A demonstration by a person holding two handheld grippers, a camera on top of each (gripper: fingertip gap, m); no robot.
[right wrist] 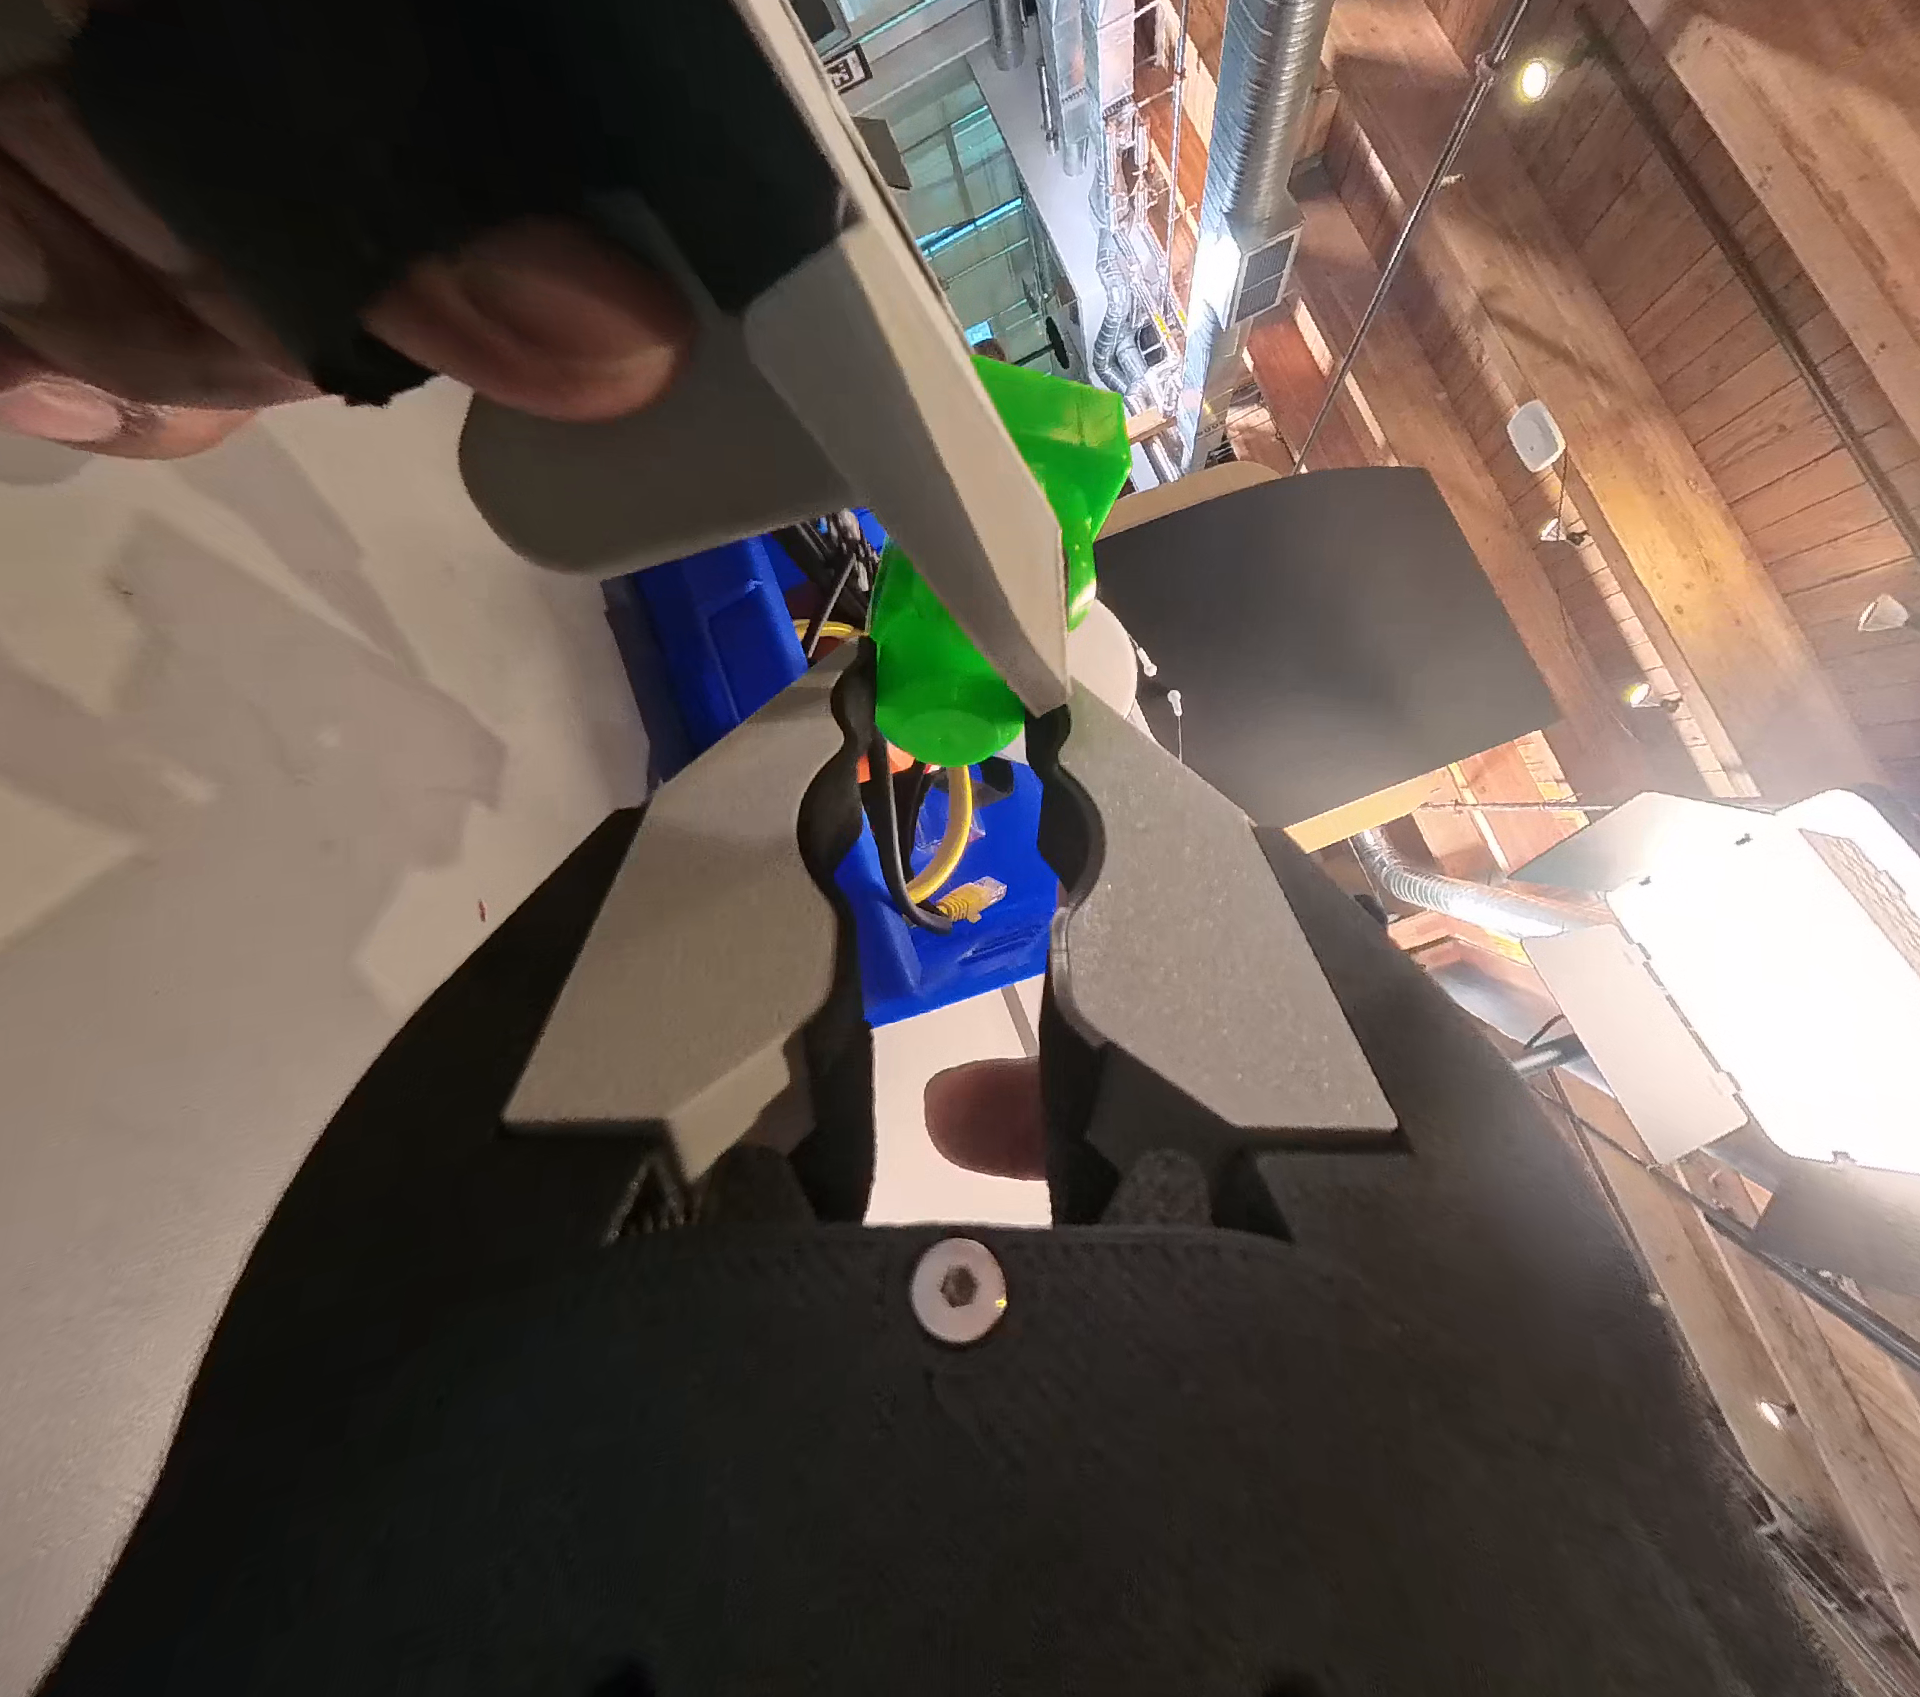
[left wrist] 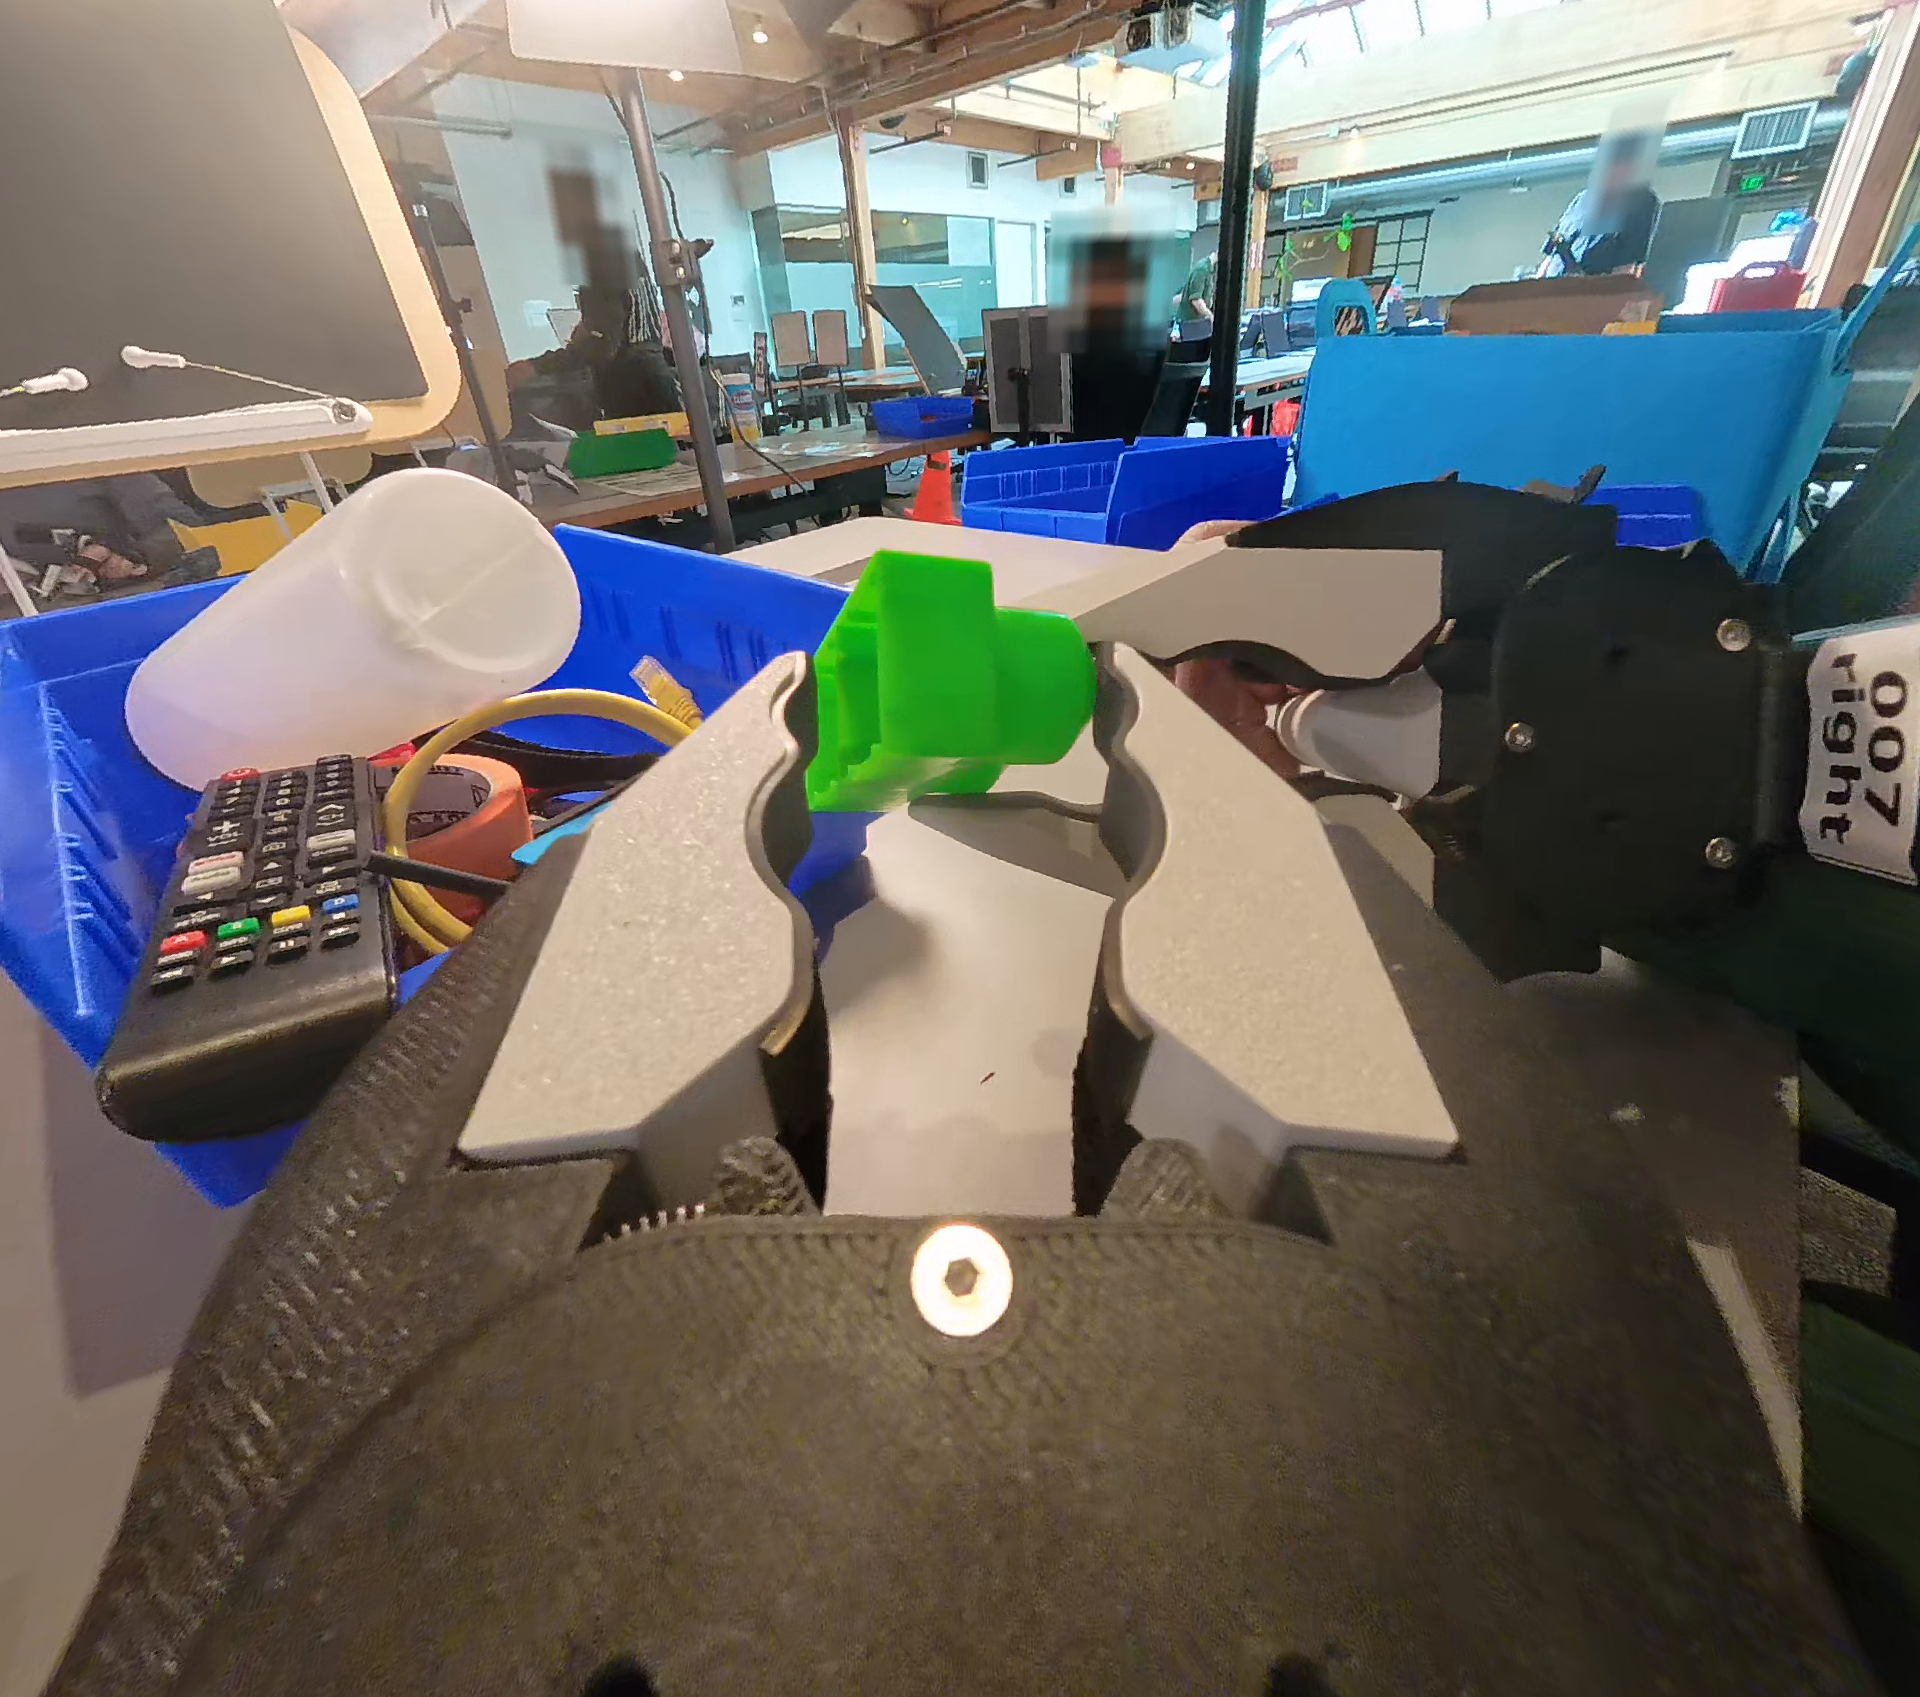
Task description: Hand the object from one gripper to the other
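A bright green plastic part [left wrist: 935,691], a block with a round stub, hangs above the grey table [left wrist: 935,1055]. My left gripper [left wrist: 956,671] has its fingertips against the block side and the stub end, shut on the part. My right gripper [left wrist: 1091,624] reaches in from the right, seen edge-on, at the stub. In the right wrist view, my right gripper [right wrist: 948,702] has both pads closed on the round stub of the green part [right wrist: 935,722]. One left finger [right wrist: 935,452] crosses in front of the part; the other is hidden.
A blue bin [left wrist: 62,764] at left holds a black remote [left wrist: 260,930], a white plastic container [left wrist: 353,619], a yellow cable [left wrist: 499,712] and an orange tape roll [left wrist: 468,816]. More blue bins [left wrist: 1122,484] and a black pole [left wrist: 1247,89] stand behind. The tips of both grippers are at nearly the same place.
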